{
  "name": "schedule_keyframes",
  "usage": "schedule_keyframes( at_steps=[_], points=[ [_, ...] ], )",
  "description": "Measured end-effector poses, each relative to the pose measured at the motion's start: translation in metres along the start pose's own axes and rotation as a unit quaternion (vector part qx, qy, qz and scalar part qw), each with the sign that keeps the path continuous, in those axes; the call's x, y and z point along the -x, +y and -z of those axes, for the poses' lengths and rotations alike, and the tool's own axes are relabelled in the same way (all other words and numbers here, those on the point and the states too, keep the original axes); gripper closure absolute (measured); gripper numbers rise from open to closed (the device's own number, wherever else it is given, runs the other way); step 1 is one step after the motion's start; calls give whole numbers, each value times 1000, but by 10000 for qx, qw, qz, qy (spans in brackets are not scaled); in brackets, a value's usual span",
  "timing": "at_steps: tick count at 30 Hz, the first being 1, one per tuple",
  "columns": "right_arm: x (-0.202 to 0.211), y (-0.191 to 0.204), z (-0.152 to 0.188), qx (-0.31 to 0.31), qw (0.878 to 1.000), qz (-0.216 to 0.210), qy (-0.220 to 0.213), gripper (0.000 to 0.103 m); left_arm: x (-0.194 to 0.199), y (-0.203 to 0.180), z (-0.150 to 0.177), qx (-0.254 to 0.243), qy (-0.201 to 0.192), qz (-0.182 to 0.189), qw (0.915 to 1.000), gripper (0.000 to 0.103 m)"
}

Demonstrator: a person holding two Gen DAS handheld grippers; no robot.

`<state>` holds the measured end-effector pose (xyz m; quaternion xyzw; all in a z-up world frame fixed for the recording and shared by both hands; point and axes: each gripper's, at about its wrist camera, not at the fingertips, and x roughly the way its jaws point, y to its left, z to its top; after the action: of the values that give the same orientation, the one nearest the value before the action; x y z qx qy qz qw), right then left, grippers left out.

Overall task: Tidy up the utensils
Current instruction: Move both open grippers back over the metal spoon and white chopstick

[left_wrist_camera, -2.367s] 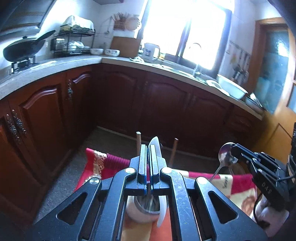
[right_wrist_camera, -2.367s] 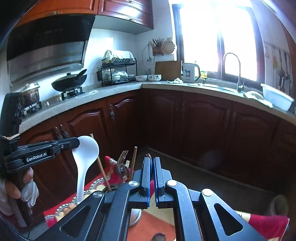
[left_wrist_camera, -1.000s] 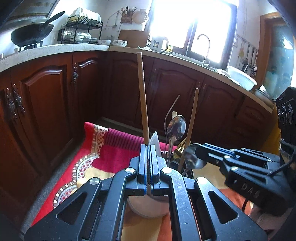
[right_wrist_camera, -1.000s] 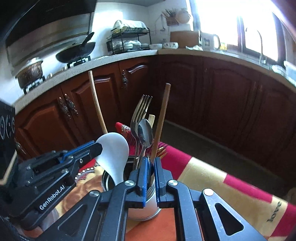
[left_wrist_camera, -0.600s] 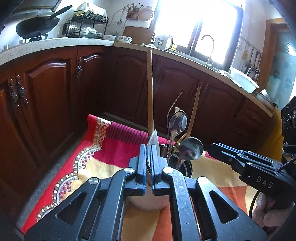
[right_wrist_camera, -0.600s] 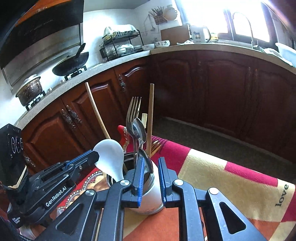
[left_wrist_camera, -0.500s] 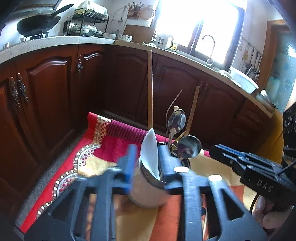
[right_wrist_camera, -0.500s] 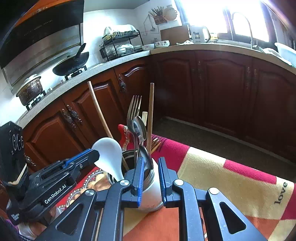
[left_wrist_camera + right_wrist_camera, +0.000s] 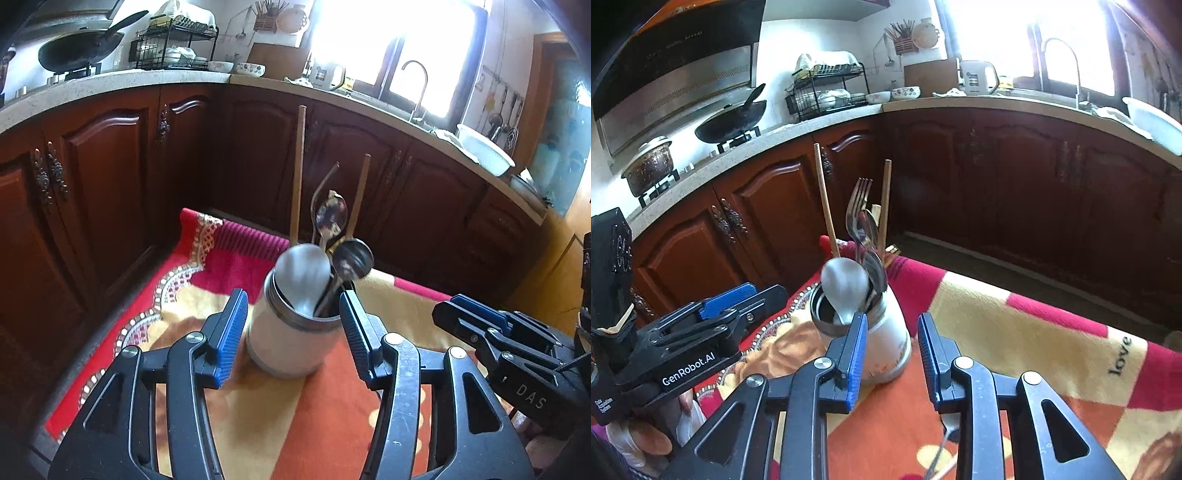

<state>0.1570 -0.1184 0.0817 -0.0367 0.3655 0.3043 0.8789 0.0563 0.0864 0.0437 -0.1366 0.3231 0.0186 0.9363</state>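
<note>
A white utensil holder (image 9: 291, 338) (image 9: 886, 343) stands on a red and orange patterned cloth (image 9: 325, 417). It holds a white spoon (image 9: 304, 273) (image 9: 846, 286), a metal spoon (image 9: 352, 258), a fork (image 9: 857, 206), another spoon (image 9: 332, 216) and two wooden chopsticks (image 9: 298, 166). My left gripper (image 9: 290, 336) is open and empty, its jaws on either side of the holder. My right gripper (image 9: 890, 354) is open and empty just before the holder. A utensil handle (image 9: 943, 446) lies on the cloth under the right gripper.
Dark wooden cabinets (image 9: 110, 177) run behind the cloth's far edge under a stone counter (image 9: 1015, 103). On the counter are a wok (image 9: 729, 122), a dish rack (image 9: 827, 92), a kettle (image 9: 977, 77) and a white basin (image 9: 484, 149).
Both grippers have opened. The white spoon left the left gripper and the metal spoon left the right gripper; both now stand in the holder. Both grippers have drawn back a little.
</note>
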Motion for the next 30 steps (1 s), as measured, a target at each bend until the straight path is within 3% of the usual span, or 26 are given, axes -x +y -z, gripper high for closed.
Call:
schedule_keyframes(
  at_steps=[15, 30],
  points=[
    [56, -15, 30, -173, 9992, 351, -128, 65, 32, -43, 26, -333, 138, 95, 9993, 51],
    [92, -37, 64, -358, 9973, 634, -81, 63, 46, -88, 48, -696, 253, 272, 9969, 51]
  ],
)
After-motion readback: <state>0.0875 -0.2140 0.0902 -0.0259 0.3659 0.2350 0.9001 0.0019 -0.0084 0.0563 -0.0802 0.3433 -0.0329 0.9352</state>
